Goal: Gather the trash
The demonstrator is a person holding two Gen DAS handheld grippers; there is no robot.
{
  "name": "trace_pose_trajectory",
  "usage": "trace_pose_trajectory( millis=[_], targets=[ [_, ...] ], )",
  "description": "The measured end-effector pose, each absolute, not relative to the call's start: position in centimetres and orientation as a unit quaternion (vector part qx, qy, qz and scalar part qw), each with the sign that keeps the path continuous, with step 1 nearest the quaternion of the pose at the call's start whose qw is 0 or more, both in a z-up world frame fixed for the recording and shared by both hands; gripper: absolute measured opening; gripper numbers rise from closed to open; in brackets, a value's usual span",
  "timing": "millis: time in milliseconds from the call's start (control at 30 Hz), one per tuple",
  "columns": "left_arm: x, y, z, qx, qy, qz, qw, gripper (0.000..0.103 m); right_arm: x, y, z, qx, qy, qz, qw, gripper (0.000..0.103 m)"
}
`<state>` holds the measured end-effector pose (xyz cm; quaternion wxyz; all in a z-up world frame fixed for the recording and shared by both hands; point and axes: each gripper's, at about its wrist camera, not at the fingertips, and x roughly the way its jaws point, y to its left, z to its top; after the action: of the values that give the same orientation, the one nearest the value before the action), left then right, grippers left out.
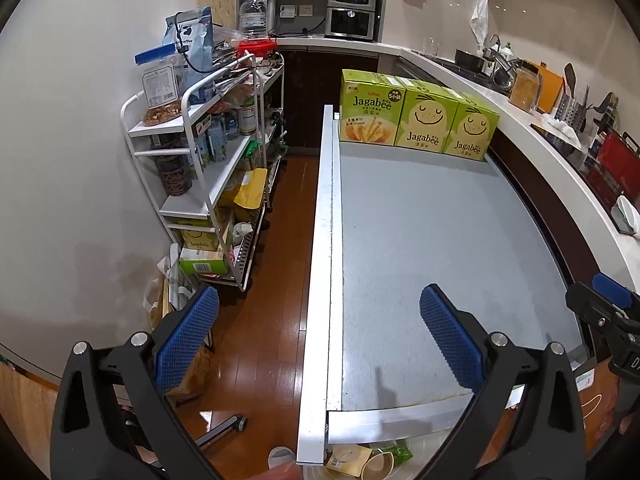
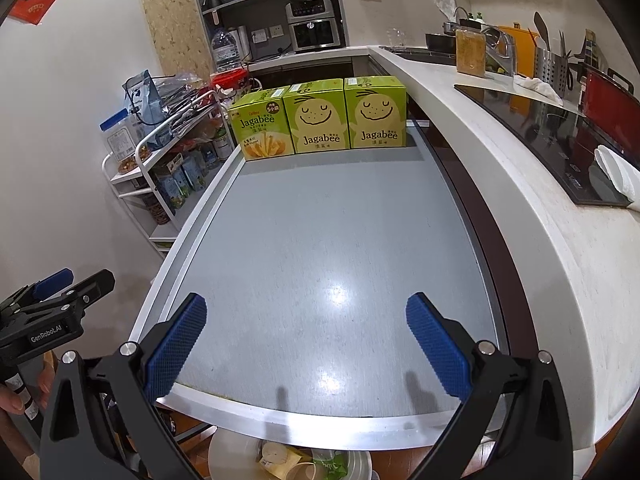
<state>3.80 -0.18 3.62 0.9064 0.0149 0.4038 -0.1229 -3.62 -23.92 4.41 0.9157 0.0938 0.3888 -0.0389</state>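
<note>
A white bin [image 2: 224,452] sits below the table's near edge and holds wrappers and a paper cup [image 2: 304,470]; it also shows in the left wrist view [image 1: 416,456] with the trash [image 1: 360,458] in it. My left gripper [image 1: 320,340] is open and empty, over the grey table's [image 1: 420,240] left rail. My right gripper [image 2: 306,340] is open and empty over the table's [image 2: 340,220] near edge. Three green Jagabee boxes [image 1: 416,120] stand in a row at the table's far end, also seen in the right wrist view [image 2: 320,120].
A white shelf cart [image 1: 208,152] packed with food stands left of the table on the wood floor [image 1: 276,280]. A white kitchen counter [image 2: 540,200] with a cooktop [image 2: 560,128] and utensils runs along the right. An oven [image 1: 352,16] sits at the back.
</note>
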Motion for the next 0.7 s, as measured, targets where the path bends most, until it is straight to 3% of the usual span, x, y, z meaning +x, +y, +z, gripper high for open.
trace_pose_trajectory(
  millis=[700],
  targets=[
    [3.88, -0.14, 3.23, -0.003, 0.411, -0.140, 0.901, 0.101, -3.20, -23.46, 4.41, 0.093, 0.392, -0.031, 0.915, 0.098]
  ],
)
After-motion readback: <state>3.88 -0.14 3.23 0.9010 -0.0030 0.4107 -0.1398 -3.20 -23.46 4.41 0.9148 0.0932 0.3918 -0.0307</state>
